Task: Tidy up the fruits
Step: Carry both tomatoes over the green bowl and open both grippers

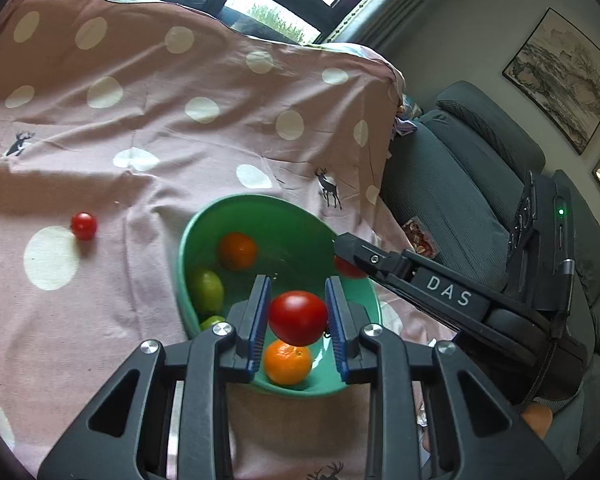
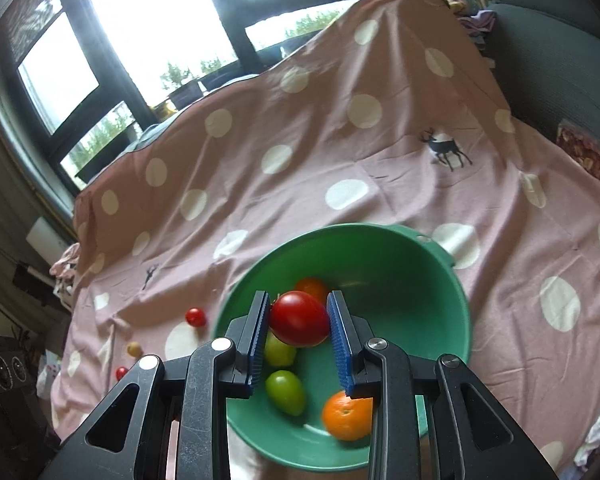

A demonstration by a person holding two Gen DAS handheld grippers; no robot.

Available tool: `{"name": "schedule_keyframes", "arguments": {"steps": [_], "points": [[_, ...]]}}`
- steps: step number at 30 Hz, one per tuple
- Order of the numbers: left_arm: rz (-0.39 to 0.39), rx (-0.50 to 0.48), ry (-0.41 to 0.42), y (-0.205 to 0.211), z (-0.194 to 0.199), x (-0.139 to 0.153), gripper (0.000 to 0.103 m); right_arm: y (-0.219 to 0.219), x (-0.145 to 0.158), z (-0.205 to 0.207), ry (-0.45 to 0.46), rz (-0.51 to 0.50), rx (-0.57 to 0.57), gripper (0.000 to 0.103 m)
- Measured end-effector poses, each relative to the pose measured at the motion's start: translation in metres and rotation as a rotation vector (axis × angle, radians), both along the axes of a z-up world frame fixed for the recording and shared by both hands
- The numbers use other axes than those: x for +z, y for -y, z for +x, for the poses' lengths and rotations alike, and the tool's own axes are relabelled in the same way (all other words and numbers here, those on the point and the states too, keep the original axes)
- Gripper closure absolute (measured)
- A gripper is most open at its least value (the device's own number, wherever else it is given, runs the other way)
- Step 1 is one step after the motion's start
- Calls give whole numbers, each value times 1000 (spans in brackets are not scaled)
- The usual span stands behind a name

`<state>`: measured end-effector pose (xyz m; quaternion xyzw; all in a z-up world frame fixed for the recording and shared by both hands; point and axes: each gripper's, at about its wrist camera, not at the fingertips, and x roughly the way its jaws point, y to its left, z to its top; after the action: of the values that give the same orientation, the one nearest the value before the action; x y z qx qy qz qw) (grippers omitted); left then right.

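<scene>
- While both cameras look down past blue-padded jaws, each gripper is closed on its own red tomato: the left gripper [image 1: 298,316] pinches one tomato [image 1: 298,317], the right gripper [image 2: 299,322] another tomato [image 2: 299,318], both held above the green bowl [image 2: 420,276].
- Only the left view shows the right gripper from outside, reaching over the bowl's right rim; only the right view shows a small yellow fruit [image 2: 134,348] and a second small red one [image 2: 121,372] at the cloth's edge.
- Each held tomato is oval, its long axis running roughly across the jaws.
- Inside the bowl lie oranges [image 2: 347,416] and green fruits [image 2: 286,392].
- Beside the bowl, a cherry tomato [image 1: 84,225] sits on the pink dotted cloth [image 1: 160,140].
- Beyond are a grey sofa [image 1: 460,184], framed pictures [image 1: 562,80] and dark-framed windows [image 2: 148,20].
</scene>
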<state>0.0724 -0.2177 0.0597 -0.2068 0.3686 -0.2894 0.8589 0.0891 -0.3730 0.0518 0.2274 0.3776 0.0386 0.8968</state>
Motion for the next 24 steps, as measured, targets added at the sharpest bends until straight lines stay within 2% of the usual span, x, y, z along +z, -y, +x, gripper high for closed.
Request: {"name": "schedule_keyframes", "arguments": {"steps": [5, 8, 10, 11, 12, 13, 14, 15, 17, 21, 24], "points": [[13, -54, -44, 26, 11, -16, 75, 24, -14, 4, -53, 8, -43, 71], [27, -53, -64, 31, 11, -23, 74, 30, -21, 7, -88, -9, -70, 71], [38, -46, -63, 29, 9, -24, 65, 31, -23, 8, -109, -20, -77, 71], [42, -42, -60, 27, 8, -23, 53, 32, -24, 8, -112, -22, -84, 69], [33, -33, -51, 22, 5, -22, 44, 32, -23, 7, -116, -24, -90, 61], [18, -26, -42, 16, 2, -19, 42, 32, -23, 7, -119, -31, -94, 55], [7, -21, -35, 10, -1, -17, 41, 31, -22, 7, -120, -39, -95, 43], [1, -12, -29, 3, -4, -14, 39, 30, -20, 5, -114, -41, -96, 39], [18, 20, -18, -12, -12, -7, 35, 27, -16, 4, -93, -50, -90, 39], [95, 117, -11, -55, -30, 2, 33, 17, -9, 4, -65, -64, -71, 37], [198, 210, -41, -96, -42, 1, 33, 4, -6, 4, -54, -81, -45, 37]]}}
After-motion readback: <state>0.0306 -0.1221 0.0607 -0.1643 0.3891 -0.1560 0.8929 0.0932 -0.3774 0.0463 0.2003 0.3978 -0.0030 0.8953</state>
